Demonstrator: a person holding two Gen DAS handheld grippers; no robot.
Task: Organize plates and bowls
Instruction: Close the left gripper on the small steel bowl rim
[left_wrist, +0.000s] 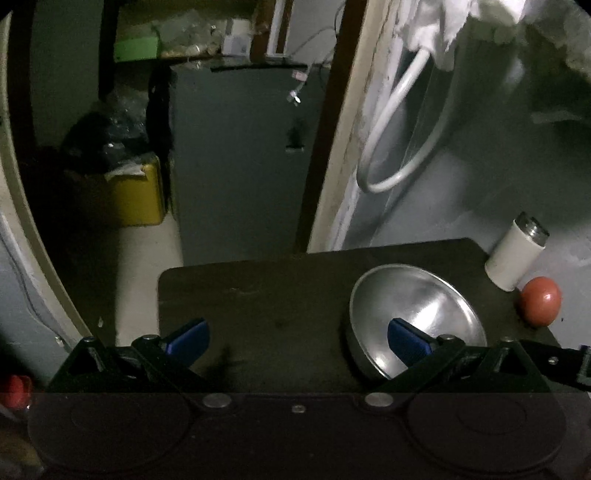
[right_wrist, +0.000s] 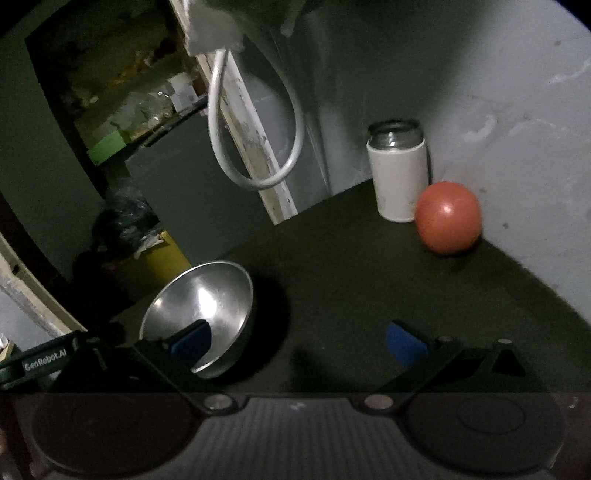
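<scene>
Both claws, left (left_wrist: 297, 341) and right (right_wrist: 299, 341), hang spread wide and empty over the dark counter (left_wrist: 266, 295). The bowl (left_wrist: 415, 317) sits tilted near its middle, cup (right_wrist: 399, 177) and ball (right_wrist: 448, 218) at the far corner.

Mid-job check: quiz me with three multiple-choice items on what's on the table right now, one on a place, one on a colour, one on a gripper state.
1. Where is the red ball?
A. inside the bowl
B. beside the white can, near the wall
C. on the floor

2. What colour are the gripper pads?
A. blue
B. yellow
C. white

3. How is the left gripper set?
A. shut on the bowl
B. shut on nothing
C. open

Answers:
1 B, the ball sits next to the white can at the table's back corner.
2 A, the pads show blue in both views.
3 C, its fingers stand wide apart, with nothing clamped; the steel bowl sits behind the right finger.
</scene>
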